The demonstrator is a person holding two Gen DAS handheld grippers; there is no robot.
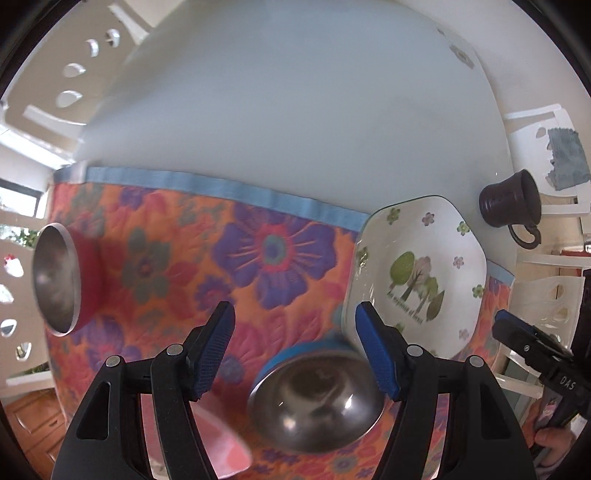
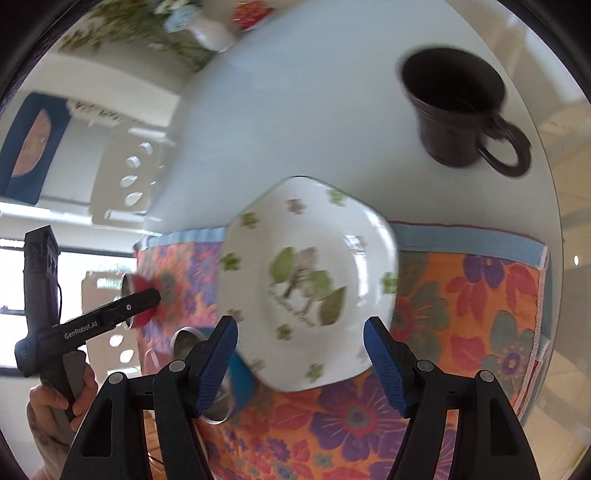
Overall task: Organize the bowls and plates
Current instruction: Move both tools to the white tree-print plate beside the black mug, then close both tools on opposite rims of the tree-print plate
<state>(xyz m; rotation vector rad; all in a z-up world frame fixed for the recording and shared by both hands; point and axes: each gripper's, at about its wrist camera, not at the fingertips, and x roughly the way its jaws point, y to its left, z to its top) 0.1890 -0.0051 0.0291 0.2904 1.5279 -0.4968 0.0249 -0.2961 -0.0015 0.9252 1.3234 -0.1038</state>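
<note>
Three dishes on a floral quilted mat [image 1: 258,258]: white plate [image 1: 417,273] with a tree picture and small flowers at the mat's blue-trimmed far edge, partly overhanging it; blue-sided steel bowl [image 1: 314,398] just beside the plate's near rim; red-sided steel bowl [image 1: 59,280] well apart at the mat's left end. Pale pink shape [image 1: 221,443] low in the left wrist view, blurred, too unclear to name. Left claw [image 1: 293,347] pointing down over the blue bowl, blue pads spread, nothing gripped, bowl rim showing between the fingers but untouched by them. Right claw [image 2: 301,356] angled down above the plate [image 2: 306,288], pads parted wider than a narrow grip and clear of the rim, holding nothing. Left tool also seen from the right wrist view at the left, gripped by a hand [image 2: 55,402], its tip in front of the red bowl [image 2: 138,301]. Beyond the mat, bare white surface [image 1: 295,110] with a dark brown mug [image 1: 511,201] standing upright near the plate's far corner, handle turned away from the plate. Farther off, a white vase [image 2: 210,31] of flowers at the surface's far end, blurred. White chairs [image 1: 55,85] with teardrop cut-outs around the surface.
</note>
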